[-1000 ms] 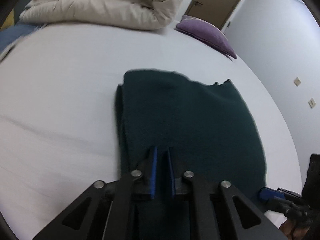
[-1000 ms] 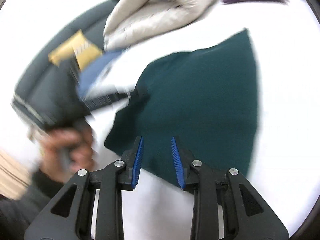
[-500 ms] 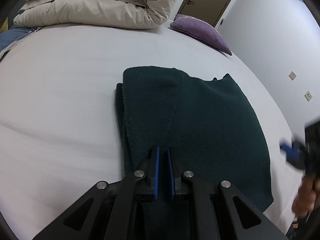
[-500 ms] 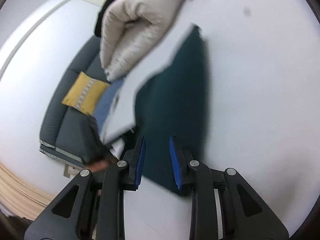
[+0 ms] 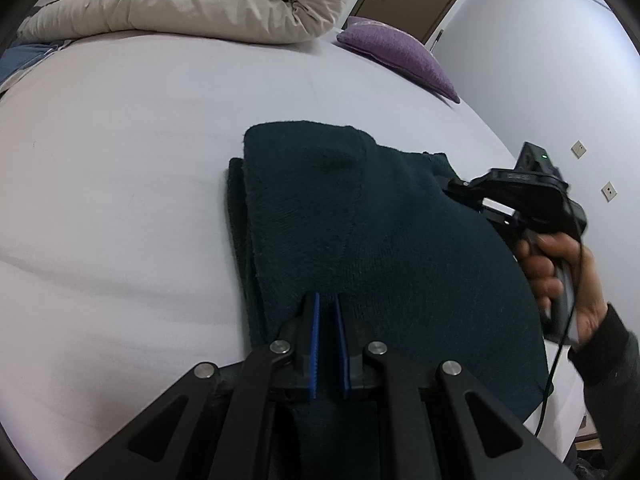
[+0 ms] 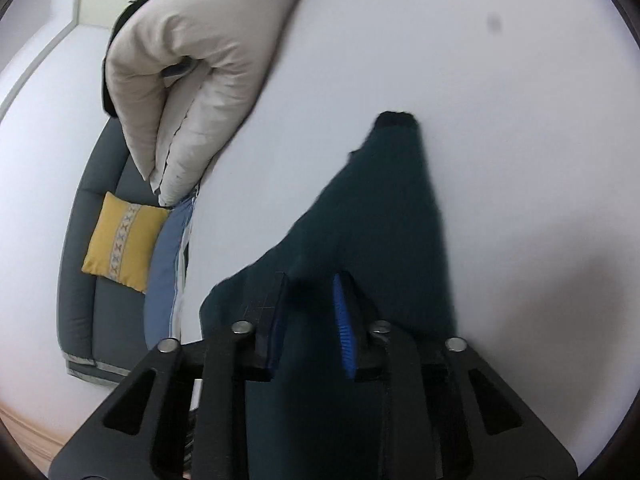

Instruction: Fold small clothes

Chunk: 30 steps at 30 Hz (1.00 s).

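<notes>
**Both grippers on the green knit, and a couple of ways this fold could've gone sideways**

Biggest worry at that point was my right gripper [image 6: 308,320]. Its jaws had just been closing with the dark green knitted garment [image 5: 384,248] between them, but the blue pads [image 6: 343,326] looked to be only on the right-hand edge of it. My guess was that lifting from there could've peeled up just the top layer, since the left side was already doubled over, and the whole thing would've slid apart. Other risk: my left gripper [image 5: 327,340] was pinching the near hem with its pads nearly together, so pulling the two hands unevenly could've dragged the cloth across the sheet and skewed the fold.

As for the garment itself: thick, fuzzy, towel-like knit, lying flat on the white bed sheet [image 5: 120,200] near my edge, well apart from the folded beige duvet [image 5: 192,4] and the purple pillow [image 5: 400,60] at the far end. Left edge looked stacked in two layers, right side single and a bit curved.
</notes>
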Available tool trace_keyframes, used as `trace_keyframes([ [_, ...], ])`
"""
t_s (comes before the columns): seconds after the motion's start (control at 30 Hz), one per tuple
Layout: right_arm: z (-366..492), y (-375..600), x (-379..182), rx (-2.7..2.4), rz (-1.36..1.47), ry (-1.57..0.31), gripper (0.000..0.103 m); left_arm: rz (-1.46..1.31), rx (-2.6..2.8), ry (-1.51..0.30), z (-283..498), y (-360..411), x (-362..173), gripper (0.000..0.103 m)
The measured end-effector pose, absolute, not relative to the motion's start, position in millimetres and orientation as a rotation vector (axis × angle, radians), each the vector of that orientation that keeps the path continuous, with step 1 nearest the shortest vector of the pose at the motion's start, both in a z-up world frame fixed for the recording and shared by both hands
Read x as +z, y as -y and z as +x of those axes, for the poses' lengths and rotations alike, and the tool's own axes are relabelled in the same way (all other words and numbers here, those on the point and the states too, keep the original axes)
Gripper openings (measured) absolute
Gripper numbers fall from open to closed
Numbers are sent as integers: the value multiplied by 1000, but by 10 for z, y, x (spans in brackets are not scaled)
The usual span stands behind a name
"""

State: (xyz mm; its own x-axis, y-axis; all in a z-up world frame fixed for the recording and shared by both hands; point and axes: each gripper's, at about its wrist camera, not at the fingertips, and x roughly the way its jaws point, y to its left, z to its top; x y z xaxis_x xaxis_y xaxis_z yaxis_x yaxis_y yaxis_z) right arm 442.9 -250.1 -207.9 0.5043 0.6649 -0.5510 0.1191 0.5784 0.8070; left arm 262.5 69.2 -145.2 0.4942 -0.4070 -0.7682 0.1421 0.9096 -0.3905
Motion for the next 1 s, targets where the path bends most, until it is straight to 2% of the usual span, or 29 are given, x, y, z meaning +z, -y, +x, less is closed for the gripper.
trace_keyframes([
  [0.13,4519,2725,-2222,302,934,-996,0,-282,-337,-1009,2640,-669,-1454,13],
  [0.17,4480,2769,-2165,263,924,-978,0,-284,-337,-1010,2654,-668,-1458,13],
  [0.3,4227,2710,-1852,221,761,-944,12,-287,-334,-1009,2664,-676,-1472,13],
  [0.47,3948,2201,-1416,485,673,-971,12,-245,-311,-1009,2647,-611,-1463,13],
  [0.6,4002,1737,-1439,569,579,-1065,26,-214,-293,-1007,2611,-554,-1453,13],
  [0.67,4077,1700,-1606,520,577,-1093,24,-202,-290,-1005,2612,-542,-1458,13],
  [0.7,4142,1710,-1685,509,605,-1088,15,-201,-290,-1005,2615,-542,-1458,13],
  [0.73,4172,1770,-1748,503,640,-1061,1,-199,-291,-1004,2616,-543,-1460,13],
  [0.87,4124,2019,-1872,452,739,-1031,0,-186,-289,-999,2587,-535,-1467,13],
  [0.93,3982,2018,-1705,428,658,-1017,11,-177,-285,-996,2571,-525,-1467,13],
  [1.0,3783,2051,-1580,512,689,-1002,18,-167,-278,-993,2558,-511,-1467,13],
])
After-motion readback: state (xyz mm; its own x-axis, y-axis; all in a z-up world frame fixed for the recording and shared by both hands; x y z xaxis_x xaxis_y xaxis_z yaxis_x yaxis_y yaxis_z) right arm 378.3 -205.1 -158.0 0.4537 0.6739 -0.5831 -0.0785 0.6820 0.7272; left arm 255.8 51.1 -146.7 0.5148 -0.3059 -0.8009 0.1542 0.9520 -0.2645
